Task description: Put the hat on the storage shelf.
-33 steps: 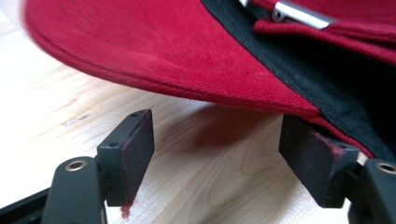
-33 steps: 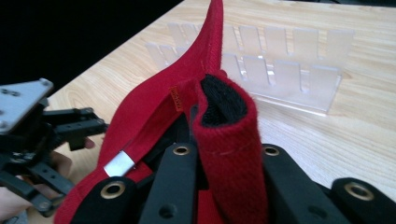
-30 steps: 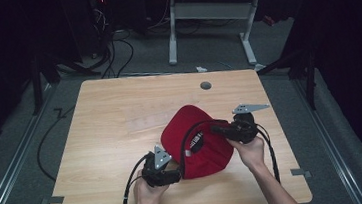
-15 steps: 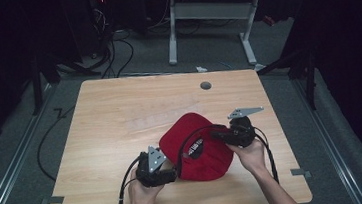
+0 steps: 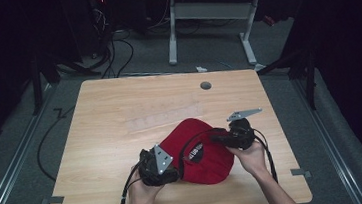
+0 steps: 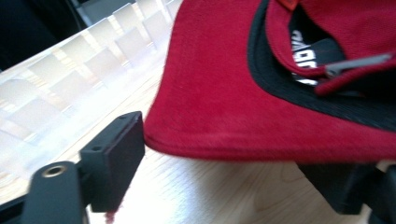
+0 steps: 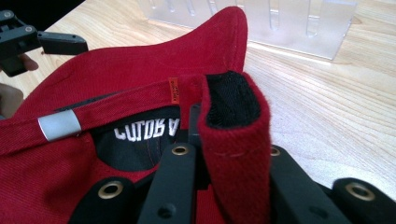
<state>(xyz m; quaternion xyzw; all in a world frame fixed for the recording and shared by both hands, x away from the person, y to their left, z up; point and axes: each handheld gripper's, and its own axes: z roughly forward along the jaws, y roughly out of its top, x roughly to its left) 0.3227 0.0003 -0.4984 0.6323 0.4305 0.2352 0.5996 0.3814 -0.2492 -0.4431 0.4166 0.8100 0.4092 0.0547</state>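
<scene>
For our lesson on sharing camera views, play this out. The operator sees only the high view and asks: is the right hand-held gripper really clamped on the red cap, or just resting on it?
Observer: Clamped. In the right gripper view, the right hand-held gripper has its jaws shut on a folded piece of the red cap rim, black lining showing at the top of the fold.
Operator: And the left one?
Observer: Open. In the left gripper view, the left hand-held gripper has its jaws spread wide, and the brim edge runs across the gap between them, unpinched.
</scene>
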